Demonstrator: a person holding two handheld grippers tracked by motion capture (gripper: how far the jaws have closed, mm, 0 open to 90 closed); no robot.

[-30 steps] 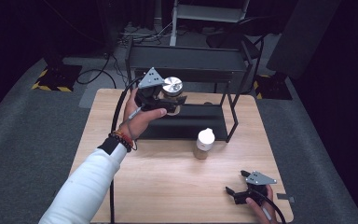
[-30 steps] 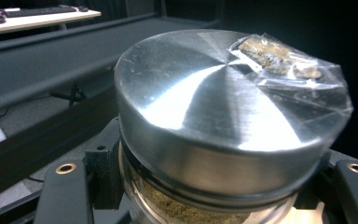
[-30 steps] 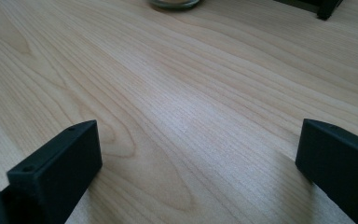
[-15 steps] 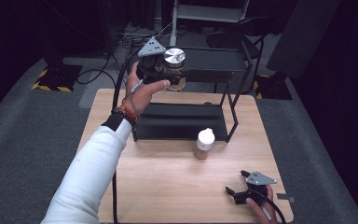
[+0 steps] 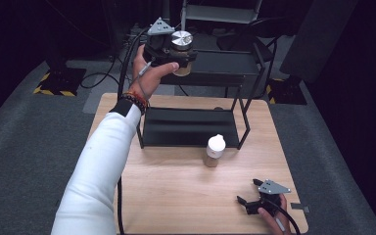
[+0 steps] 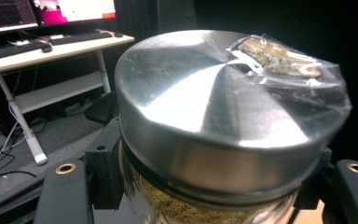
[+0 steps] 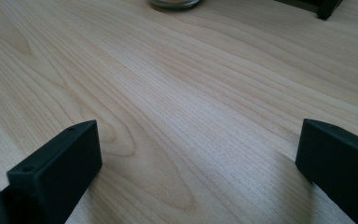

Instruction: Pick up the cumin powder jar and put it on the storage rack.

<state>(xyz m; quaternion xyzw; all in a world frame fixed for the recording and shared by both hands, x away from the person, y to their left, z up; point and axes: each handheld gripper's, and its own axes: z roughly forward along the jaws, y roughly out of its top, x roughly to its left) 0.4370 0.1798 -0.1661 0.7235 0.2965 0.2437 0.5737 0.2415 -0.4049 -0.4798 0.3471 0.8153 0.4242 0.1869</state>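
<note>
A dark room with grey carpet surrounds a pale wooden table (image 5: 176,196), on which a black two-level rack (image 5: 191,128) stands at the far side. The left gripper (image 5: 176,55) is clamped on a jar (image 5: 181,46), its jaws pressed to the glass just under the lid, and holds it in the air level with the rack's top shelf (image 5: 225,61), at that shelf's left end. The step in hand looks like shelving the jar. The next move calls for carrying it over the shelf, lowering it until the base sits flat, and only then letting the jaws part.

The jar has a broad brushed-steel lid (image 6: 214,112) and clear glass below, filled with a tan, grainy stuff, perhaps a ground spice; it is too blurred to be sure. A scrap of clear film (image 6: 289,60) clings to one side of the lid.

The right gripper (image 5: 254,201) rests on the table near the front right corner, jaws wide apart and holding nothing. A small white-capped bottle (image 5: 214,150) stands on the table just in front of the rack.
</note>
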